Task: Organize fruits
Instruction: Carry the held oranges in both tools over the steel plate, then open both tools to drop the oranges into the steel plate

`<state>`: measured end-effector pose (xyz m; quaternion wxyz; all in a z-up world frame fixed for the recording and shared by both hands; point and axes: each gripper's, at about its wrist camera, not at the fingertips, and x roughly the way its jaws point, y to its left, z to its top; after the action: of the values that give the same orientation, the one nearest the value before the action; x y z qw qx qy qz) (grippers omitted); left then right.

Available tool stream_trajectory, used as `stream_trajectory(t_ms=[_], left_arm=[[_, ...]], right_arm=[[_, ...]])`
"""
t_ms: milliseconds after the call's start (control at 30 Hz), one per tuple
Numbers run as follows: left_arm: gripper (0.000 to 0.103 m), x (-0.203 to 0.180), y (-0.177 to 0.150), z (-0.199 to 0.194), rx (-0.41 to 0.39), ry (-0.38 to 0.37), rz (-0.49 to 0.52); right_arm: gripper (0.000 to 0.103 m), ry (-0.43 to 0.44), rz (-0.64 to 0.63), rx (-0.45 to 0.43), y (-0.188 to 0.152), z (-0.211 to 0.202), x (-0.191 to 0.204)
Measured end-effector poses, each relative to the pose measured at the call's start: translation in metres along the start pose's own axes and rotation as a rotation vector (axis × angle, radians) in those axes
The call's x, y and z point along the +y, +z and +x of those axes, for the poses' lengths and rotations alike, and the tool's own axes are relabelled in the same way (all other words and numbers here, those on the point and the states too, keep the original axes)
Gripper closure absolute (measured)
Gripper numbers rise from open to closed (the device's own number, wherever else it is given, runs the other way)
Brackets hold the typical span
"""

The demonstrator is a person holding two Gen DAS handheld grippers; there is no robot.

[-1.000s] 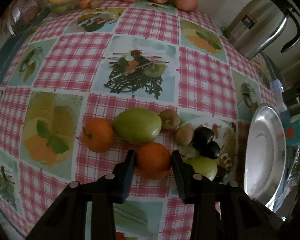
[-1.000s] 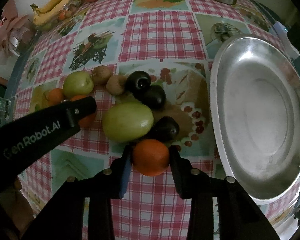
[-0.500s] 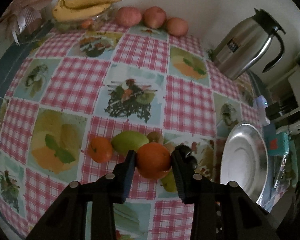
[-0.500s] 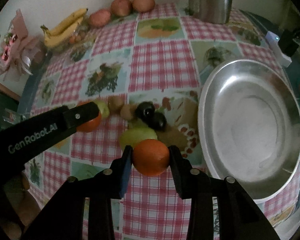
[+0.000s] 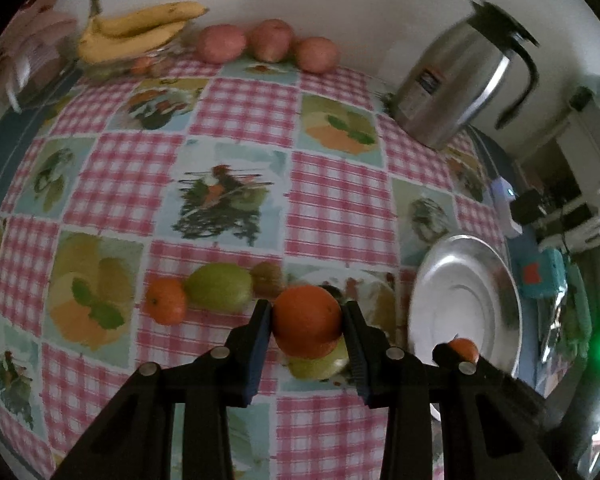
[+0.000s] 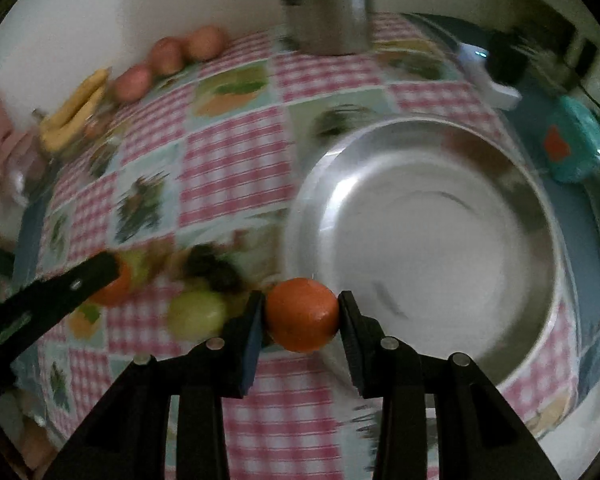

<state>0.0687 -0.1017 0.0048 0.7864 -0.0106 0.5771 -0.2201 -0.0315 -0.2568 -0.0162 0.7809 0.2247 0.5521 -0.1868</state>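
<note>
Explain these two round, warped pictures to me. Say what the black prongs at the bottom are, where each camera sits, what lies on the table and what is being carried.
There is no robot here. A person holds a two-fingered tool in each hand, and each tool has a wide-angle camera looking along its fingers, which is why the pictures bulge.

The left wrist view shows the left hand-held gripper shut on an orange. The right wrist view shows the right hand-held gripper shut on a second orange, near the rim of a bare metal plate.

On the checked tablecloth lie a small orange fruit, a green fruit, a brown kiwi-like fruit and some dark fruits, mostly hidden. At the far edge are bananas, three reddish fruits and a steel jug.
</note>
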Motion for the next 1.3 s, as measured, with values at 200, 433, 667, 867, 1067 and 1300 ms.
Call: stream_trajectory(t_ms=[200,433,667,867,1067,1300], left_arm=[[0.064,-0.042,-0.011,0.007,0.016,-0.03,0.096],[0.064,-0.091,-0.029,0.019,0.03,-0.101,0.203],[0.064,-0.119,-0.047,0.037,0.064,-0.119,0.291],[0.064,-0.124,-0.053,0.042,0.081,-0.101,0.318],[0.062,-0.123,-0.053,0.046,0.092,-0.091,0.319],[0.058,-0.122,-0.052,0.046,0.093,-0.092,0.316]], right_arm=[[0.065,-0.045,0.138,0.006,0.002,0.001,-0.049],[0.065,-0.066,0.243,-0.007,0.002,-0.003,-0.088],[0.065,-0.066,0.322,0.007,-0.005,0.0,-0.113],[0.064,-0.079,0.339,0.038,-0.004,0.008,-0.114],[0.064,-0.082,0.339,0.05,-0.006,0.01,-0.115],[0.064,-0.081,0.345,0.048,-0.005,0.012,-0.115]])
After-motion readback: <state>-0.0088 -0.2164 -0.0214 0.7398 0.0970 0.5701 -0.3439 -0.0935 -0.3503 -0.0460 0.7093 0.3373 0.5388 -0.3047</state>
